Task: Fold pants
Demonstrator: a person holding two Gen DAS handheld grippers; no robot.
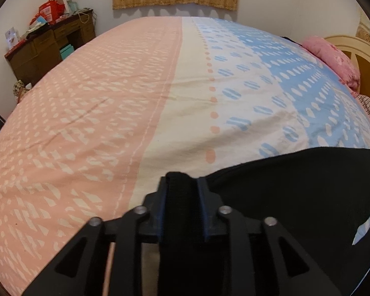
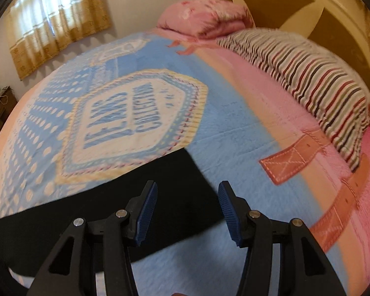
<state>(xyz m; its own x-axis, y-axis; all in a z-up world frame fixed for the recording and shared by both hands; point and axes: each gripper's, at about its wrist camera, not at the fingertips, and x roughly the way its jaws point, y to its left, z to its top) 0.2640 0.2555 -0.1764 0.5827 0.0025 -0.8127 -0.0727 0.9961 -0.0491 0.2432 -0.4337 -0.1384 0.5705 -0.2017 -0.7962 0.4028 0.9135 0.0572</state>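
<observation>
- In the left wrist view we see the left hand-held gripper point(image 1: 182, 182) clamped on a fold of the black pants point(image 1: 296, 197), which spread toward 3 o'clock over the bed point(image 1: 98, 111).
- Only this view gives us the pink-patterned half of the cover, the brown desk point(image 1: 49, 46) at 10 o'clock and its red clutter.
- In the right wrist view we see the right hand-held gripper point(image 2: 187, 207) with its 2 blue pads point(image 2: 146, 212) apart, nothing pressed between them, above the pants point(image 2: 111, 212).
- Only here do we see the lettered badge point(image 2: 128, 113), the striped pillow point(image 2: 308, 79) at 2 o'clock and the headboard point(image 2: 296, 2).
</observation>
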